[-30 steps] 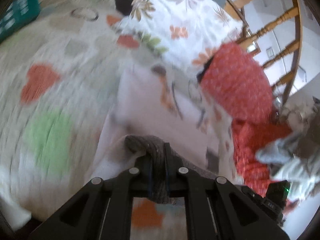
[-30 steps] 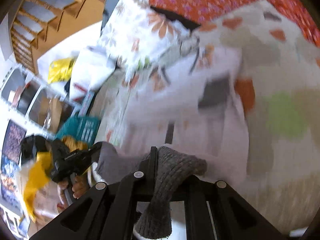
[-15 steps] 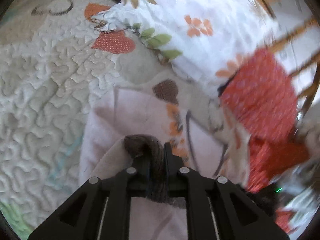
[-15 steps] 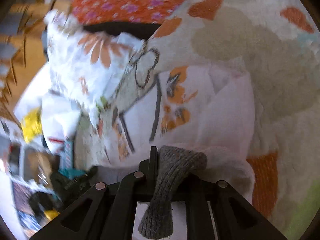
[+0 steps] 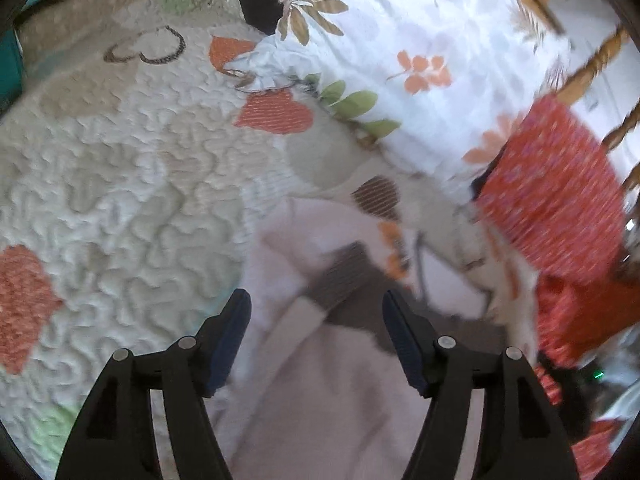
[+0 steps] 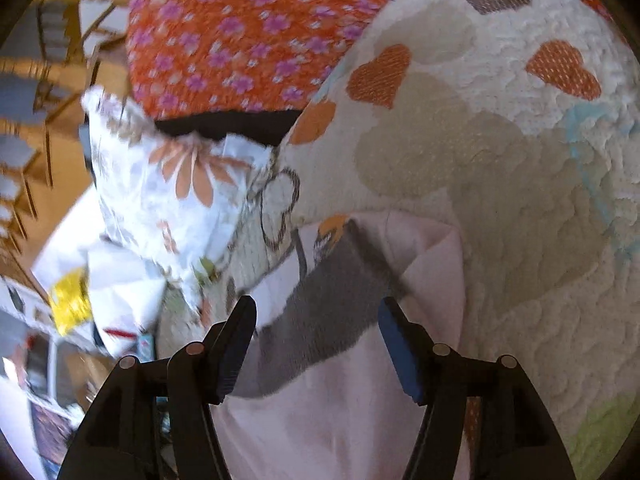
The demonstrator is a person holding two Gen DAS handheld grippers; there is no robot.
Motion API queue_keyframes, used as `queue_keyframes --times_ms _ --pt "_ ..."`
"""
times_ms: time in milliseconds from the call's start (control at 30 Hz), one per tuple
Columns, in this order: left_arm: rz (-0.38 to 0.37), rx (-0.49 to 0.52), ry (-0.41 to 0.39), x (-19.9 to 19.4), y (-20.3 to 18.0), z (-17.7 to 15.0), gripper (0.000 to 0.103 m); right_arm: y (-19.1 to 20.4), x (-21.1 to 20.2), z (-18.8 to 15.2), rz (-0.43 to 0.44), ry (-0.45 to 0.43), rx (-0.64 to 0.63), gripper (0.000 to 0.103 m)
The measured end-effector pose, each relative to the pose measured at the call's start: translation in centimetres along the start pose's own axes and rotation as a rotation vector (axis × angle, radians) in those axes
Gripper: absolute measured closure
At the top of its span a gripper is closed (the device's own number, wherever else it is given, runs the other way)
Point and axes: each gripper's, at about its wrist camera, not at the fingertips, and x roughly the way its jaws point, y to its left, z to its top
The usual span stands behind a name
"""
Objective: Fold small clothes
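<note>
While the jaws of the left gripper (image 5: pixel 316 332) are spreading apart, the pale pink garment (image 5: pixel 320 400) lies between and below them on the quilted bedspread (image 5: pixel 120 184), its grey-brown ribbed band (image 5: pixel 344 280) just ahead of the gap and touched by neither pad. Left of those jaws the bedspread shows only its orange heart patches. Ahead and to the right a white floral pillow (image 5: pixel 400 40) rests on the bedspread, and right of it an orange-red flowered cushion (image 5: pixel 556 196) crowds close to the garment's far edge, with wooden chair rails (image 5: pixel 592 60) behind.

Seen from the right gripper (image 6: pixel 316 328), whose jaws are likewise opening, the same garment (image 6: pixel 340 412) fills the gap, its grey ribbed band (image 6: pixel 332 296) lying slantwise between the pads without being pinched. Left of these jaws sits the floral pillow (image 6: pixel 160 184); ahead, the flowered cushion (image 6: pixel 248 32); to the right, bare bedspread (image 6: pixel 520 160).
</note>
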Motion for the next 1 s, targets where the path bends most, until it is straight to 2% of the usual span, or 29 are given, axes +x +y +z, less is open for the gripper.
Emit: queue_keyframes --times_ms 133,167,367,500,567,667,700,800,833,867,933,1000 --pt "0.050 0.049 0.017 -0.2 0.4 -0.8 0.036 1.0 0.2 -1.8 -0.073 0.040 -0.089 0.034" --pt "0.065 0.074 0.024 -0.1 0.3 -1.0 0.033 1.3 0.3 -2.3 -0.099 0.052 -0.116 0.034" --pt "0.277 0.347 0.057 3.4 -1.9 -2.8 0.030 2.0 -0.2 -4.7 -0.157 0.084 -0.207 0.034" --pt "0.391 0.454 -0.001 4.8 -3.2 -2.4 0.030 2.5 -0.7 -5.9 -0.149 0.091 -0.208 0.034" --pt "0.425 0.434 -0.030 4.8 -3.3 -1.3 0.030 2.9 -1.0 -6.4 -0.134 0.098 -0.204 0.034" --pt "0.461 0.262 -0.029 4.8 -1.1 1.6 0.030 3.1 -1.5 -6.9 -0.123 0.106 -0.201 0.034" --pt "0.452 0.204 -0.020 4.7 -0.2 2.3 0.030 3.1 -1.6 -7.0 -0.124 0.106 -0.197 0.034" --pt "0.362 0.028 0.029 4.2 2.7 3.6 0.028 2.7 -2.4 -6.7 -0.119 0.103 -0.181 0.034" --pt "0.357 0.005 0.029 3.9 3.1 3.7 0.028 2.6 -2.7 -6.5 -0.119 0.098 -0.177 0.034" --pt "0.388 0.002 0.013 3.4 3.5 3.8 0.028 2.5 -3.0 -6.4 -0.119 0.092 -0.174 0.034" --pt "0.403 0.014 -0.004 2.7 3.6 3.9 0.028 2.4 -3.6 -5.9 -0.117 0.076 -0.168 0.034" --pt "0.368 0.017 0.002 1.9 3.7 3.6 0.028 2.3 -4.2 -5.4 -0.115 0.059 -0.162 0.034"
